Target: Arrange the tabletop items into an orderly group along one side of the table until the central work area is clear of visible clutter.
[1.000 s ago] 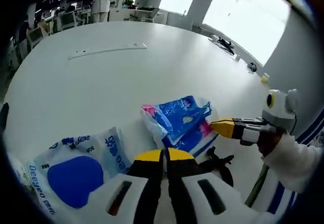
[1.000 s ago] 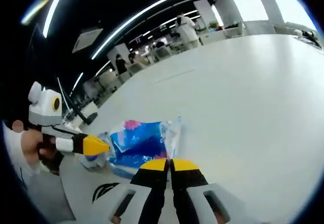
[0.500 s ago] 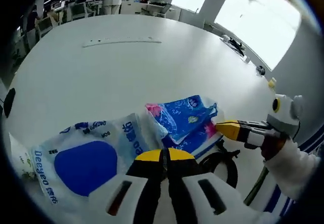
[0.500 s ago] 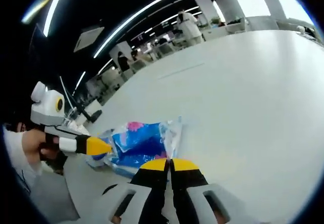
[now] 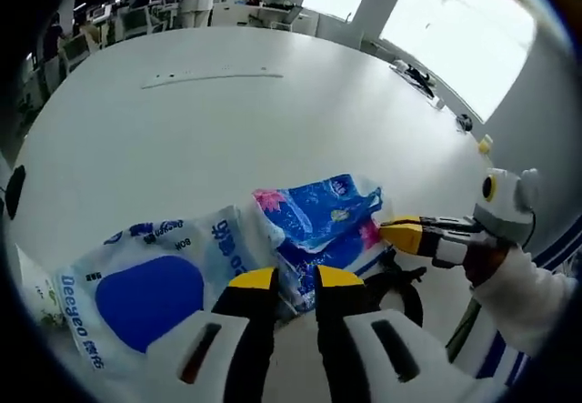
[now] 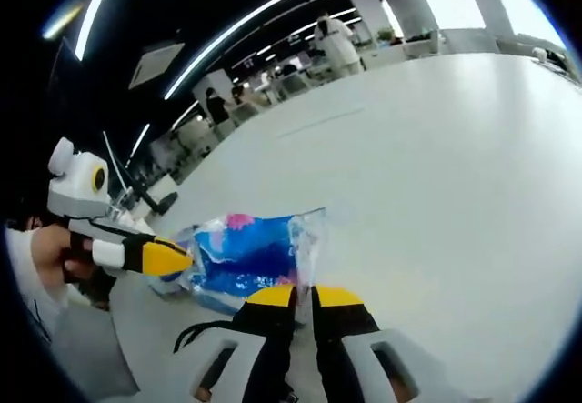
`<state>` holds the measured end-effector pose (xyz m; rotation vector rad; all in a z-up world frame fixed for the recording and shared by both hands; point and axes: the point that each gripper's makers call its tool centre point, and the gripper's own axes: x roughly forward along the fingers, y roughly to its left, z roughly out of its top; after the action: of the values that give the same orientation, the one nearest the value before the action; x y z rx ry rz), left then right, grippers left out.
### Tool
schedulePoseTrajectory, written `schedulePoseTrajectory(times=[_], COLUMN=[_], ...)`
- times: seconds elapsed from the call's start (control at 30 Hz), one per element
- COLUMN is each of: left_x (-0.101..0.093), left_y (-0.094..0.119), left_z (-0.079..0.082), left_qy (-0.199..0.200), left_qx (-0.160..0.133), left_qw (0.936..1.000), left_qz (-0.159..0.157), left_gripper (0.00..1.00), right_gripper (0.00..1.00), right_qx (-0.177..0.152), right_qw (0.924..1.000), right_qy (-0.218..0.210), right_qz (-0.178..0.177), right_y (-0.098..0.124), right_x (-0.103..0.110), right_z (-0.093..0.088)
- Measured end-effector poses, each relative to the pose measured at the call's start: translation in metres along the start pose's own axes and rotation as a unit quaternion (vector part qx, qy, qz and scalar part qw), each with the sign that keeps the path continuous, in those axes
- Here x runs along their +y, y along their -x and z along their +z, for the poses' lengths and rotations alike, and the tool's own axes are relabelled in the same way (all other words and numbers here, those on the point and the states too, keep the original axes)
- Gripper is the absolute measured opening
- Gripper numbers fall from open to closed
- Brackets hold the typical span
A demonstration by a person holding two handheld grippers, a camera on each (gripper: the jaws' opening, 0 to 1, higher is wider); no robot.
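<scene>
The left gripper (image 5: 296, 280) stands with jaws parted, the blue tissue pack (image 5: 323, 216) lying just ahead of its tips and the white blue-printed pack (image 5: 150, 280) beside its left. The right gripper (image 6: 304, 294), jaws slightly parted, touches the blue pack's edge.

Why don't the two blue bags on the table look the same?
The near bag is mostly white with one big plain blue patch and blue letters; the far bag is blue nearly all over, with pink corners. The near bag looks bigger in the left gripper view, though it also lies closer to that camera. Both are soft plastic packs lying flat on the white table, touching each other.
</scene>
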<state>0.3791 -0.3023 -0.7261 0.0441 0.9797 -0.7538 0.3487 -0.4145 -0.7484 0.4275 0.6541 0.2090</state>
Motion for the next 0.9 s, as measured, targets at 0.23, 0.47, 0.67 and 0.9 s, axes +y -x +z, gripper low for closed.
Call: schedulePoseTrajectory(times=[0.23, 0.47, 0.67, 0.9], left_x=[-0.004, 0.0, 0.015, 0.043], left_y=[0.015, 0.049, 0.08, 0.119], left_z=[0.011, 0.019, 0.017, 0.002], left_qy=[-0.028, -0.088, -0.095, -0.089], left_qx=[-0.029, -0.073, -0.111, -0.14], left_qw=[0.9992, 0.9933, 0.9892, 0.9862], left_qz=[-0.007, -0.012, -0.007, 0.0], left_gripper=[0.34, 0.61, 0.73, 0.84], right_gripper=[0.31, 0.56, 0.67, 0.75], right_qx=[-0.01, -0.035, -0.038, -0.029], right_qw=[0.9998, 0.9991, 0.9989, 0.9989], right_qy=[0.014, 0.024, 0.025, 0.031], right_qz=[-0.003, -0.002, 0.009, 0.021], right_y=[0.007, 0.022, 0.034, 0.047], right_x=[0.003, 0.016, 0.038, 0.064], right_z=[0.002, 0.014, 0.015, 0.009])
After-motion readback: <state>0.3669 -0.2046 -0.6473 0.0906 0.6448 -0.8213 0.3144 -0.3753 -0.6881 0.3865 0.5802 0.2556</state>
